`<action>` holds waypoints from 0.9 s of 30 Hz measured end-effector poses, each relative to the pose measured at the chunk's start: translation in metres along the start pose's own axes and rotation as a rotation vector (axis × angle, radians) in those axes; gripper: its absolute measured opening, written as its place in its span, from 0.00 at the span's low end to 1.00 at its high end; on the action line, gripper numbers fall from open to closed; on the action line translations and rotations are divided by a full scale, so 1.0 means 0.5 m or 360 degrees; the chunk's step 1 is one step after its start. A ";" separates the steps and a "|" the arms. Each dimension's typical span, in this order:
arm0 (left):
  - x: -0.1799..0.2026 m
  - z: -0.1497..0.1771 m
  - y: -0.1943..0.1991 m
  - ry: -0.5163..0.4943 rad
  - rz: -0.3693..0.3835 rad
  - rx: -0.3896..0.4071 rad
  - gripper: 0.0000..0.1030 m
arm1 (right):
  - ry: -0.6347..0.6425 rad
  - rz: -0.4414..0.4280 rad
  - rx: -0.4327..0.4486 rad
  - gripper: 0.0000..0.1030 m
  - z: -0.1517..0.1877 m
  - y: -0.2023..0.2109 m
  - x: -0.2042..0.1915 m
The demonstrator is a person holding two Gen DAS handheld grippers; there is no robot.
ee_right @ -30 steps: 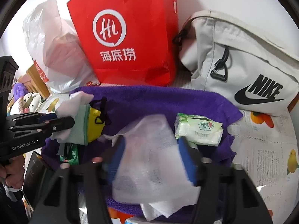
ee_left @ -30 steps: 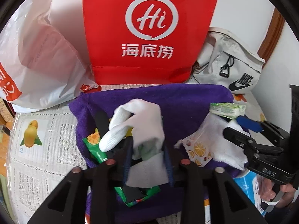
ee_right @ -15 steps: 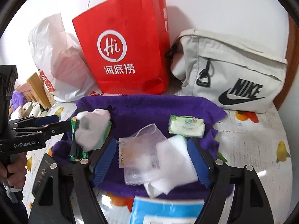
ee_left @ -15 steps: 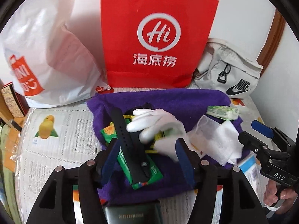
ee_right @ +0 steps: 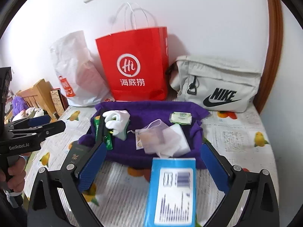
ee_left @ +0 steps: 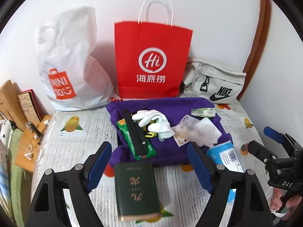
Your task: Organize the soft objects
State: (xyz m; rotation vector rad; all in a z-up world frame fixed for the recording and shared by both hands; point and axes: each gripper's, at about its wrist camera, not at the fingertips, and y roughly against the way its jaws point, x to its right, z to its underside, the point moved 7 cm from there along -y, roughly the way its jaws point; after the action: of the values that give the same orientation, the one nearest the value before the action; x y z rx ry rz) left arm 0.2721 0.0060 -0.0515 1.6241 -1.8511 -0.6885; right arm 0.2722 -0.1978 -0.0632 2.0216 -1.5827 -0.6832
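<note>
A purple towel (ee_left: 170, 104) (ee_right: 151, 107) lies on the fruit-print cloth. On it lie white gloves (ee_left: 151, 121) (ee_right: 116, 119), a green snack packet (ee_left: 132, 141) under a black strap (ee_left: 135, 132), a mesh pouch with white wipes (ee_left: 197, 130) (ee_right: 161, 138) and a green tissue pack (ee_left: 202, 111) (ee_right: 180, 117). My left gripper (ee_left: 149, 166) is open and empty, back from the towel over a dark green booklet (ee_left: 136, 187). My right gripper (ee_right: 153, 166) is open and empty over a blue box (ee_right: 172, 191).
A red paper bag (ee_left: 151, 62) (ee_right: 134, 64), a white Miniso plastic bag (ee_left: 70, 64) (ee_right: 75, 71) and a beige Nike bag (ee_left: 214, 81) (ee_right: 215, 87) stand against the wall behind the towel. Wooden furniture (ee_left: 11, 98) is at the left edge.
Both grippers opened, let go of the gloves and the pouch, and pulled back from the towel. The gloves and pouch now lie on the towel.
</note>
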 end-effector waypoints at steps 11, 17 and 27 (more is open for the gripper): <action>0.021 0.099 0.163 0.0026 -0.0045 0.0109 0.86 | -0.0005 0.0015 0.0090 0.98 0.071 0.172 -0.041; 0.030 0.162 0.224 0.0065 -0.0037 0.0123 0.86 | -0.0014 0.0015 0.0120 0.98 0.125 0.243 -0.053; 0.044 0.224 0.287 0.0098 -0.0079 0.0189 0.86 | -0.0008 0.0051 0.0129 0.98 0.195 0.311 -0.059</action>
State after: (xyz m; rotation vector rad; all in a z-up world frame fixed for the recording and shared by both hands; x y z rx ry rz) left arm 0.0904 0.0031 -0.0264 1.7518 -1.8437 -0.5522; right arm 0.0890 -0.2088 -0.0346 2.0490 -1.6666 -0.6224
